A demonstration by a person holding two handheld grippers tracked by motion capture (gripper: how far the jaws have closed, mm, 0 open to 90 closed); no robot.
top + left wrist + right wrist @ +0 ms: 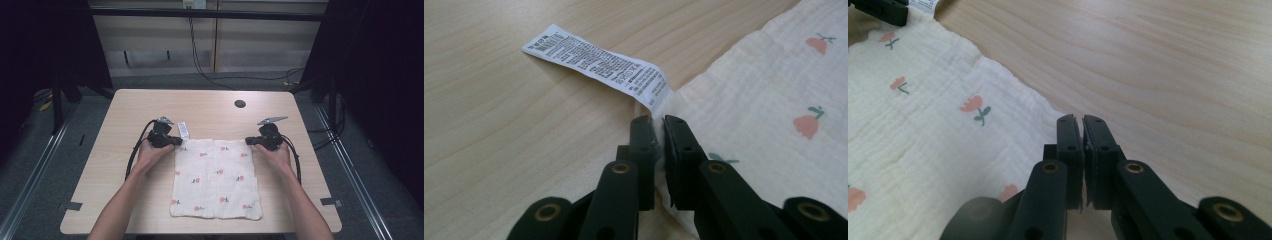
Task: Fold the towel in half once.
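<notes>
Even overhead light falls on the pale worktop (210,107), bright against dark, murky surroundings. Shadows are soft and faint, with no glare. In both gripper views the nearest black parts blur; the wood grain stays sharp.

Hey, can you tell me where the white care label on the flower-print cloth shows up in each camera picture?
High view: the white printed care label lies on the table at the cloth's far left corner, beside the left hand-held gripper.
Left gripper view: it stretches from upper left to centre, ending just above the jaws.
Right gripper view: a sliver at the top left edge.
Shared landmark: the cream flower-print muslin cloth whose corner carries it.
</notes>
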